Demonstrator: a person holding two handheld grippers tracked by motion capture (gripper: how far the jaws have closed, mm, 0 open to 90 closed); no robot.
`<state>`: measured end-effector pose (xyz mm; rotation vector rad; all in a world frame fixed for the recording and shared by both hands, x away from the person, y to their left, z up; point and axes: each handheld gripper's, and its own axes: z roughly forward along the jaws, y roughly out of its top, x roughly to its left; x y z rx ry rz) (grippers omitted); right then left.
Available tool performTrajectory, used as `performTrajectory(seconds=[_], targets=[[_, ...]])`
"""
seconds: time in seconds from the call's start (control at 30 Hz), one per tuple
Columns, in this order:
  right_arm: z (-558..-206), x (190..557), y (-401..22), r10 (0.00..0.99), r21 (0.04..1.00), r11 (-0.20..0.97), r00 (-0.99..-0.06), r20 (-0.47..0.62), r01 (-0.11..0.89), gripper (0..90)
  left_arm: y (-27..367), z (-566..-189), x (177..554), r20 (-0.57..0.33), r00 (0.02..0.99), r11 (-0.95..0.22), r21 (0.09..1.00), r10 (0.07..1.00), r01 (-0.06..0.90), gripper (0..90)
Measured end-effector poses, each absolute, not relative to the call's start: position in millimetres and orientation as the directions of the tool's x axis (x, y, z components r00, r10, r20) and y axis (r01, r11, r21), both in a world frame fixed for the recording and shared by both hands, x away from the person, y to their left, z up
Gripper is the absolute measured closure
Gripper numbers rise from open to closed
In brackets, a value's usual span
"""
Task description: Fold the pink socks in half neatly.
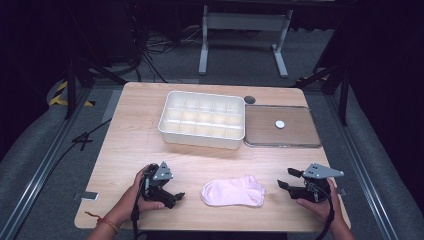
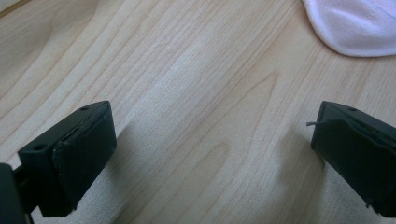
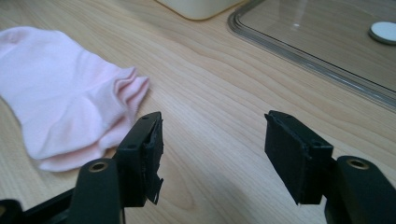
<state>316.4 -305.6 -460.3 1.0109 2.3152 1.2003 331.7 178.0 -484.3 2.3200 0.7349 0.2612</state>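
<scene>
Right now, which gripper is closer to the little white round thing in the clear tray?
Right. The right gripper sits below the white disc; the left gripper is far across, past the pink sock.

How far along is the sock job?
Done: nothing that shows. The sock lies flat on the table, between the grippers, and the box compartments look empty. In hand: the left gripper and right gripper sit open either side of the sock, neither touching it. Left, likely: grasping the sock, perhaps folding it, and putting it in the box.
</scene>
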Motion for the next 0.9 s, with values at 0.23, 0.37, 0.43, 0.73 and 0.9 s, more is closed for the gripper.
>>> performTrajectory(seconds=[0.23,0.37,0.43,0.73,0.9], targets=[[-458.2,312.9,-295.3,0.700,0.819,0.401,-0.714,0.015,0.411,39.4,177.9,-484.4,331.6,-0.016,0.820,-0.608,0.663,0.572,0.437,0.2],[-455.4,310.8,-288.0,0.679,0.826,0.412,-0.734,0.003,0.385,41.3,178.0,-484.4,331.7,-0.014,0.821,-0.609,0.664,0.571,0.435,0.2],[-454.1,310.0,-284.1,0.674,0.827,0.415,-0.738,0.001,0.380,41.6,178.0,-484.5,331.6,-0.014,0.820,-0.608,0.664,0.572,0.435,0.2],[-450.9,306.5,-264.7,0.638,0.833,0.430,-0.770,-0.008,0.348,47.7,177.9,-484.4,331.6,-0.016,0.820,-0.607,0.664,0.572,0.437,0.2],[-448.7,305.7,-250.0,0.611,0.837,0.439,-0.792,-0.010,0.328,56.2,177.2,-484.3,331.2,-0.013,0.815,-0.606,0.662,0.579,0.441,0.2]])
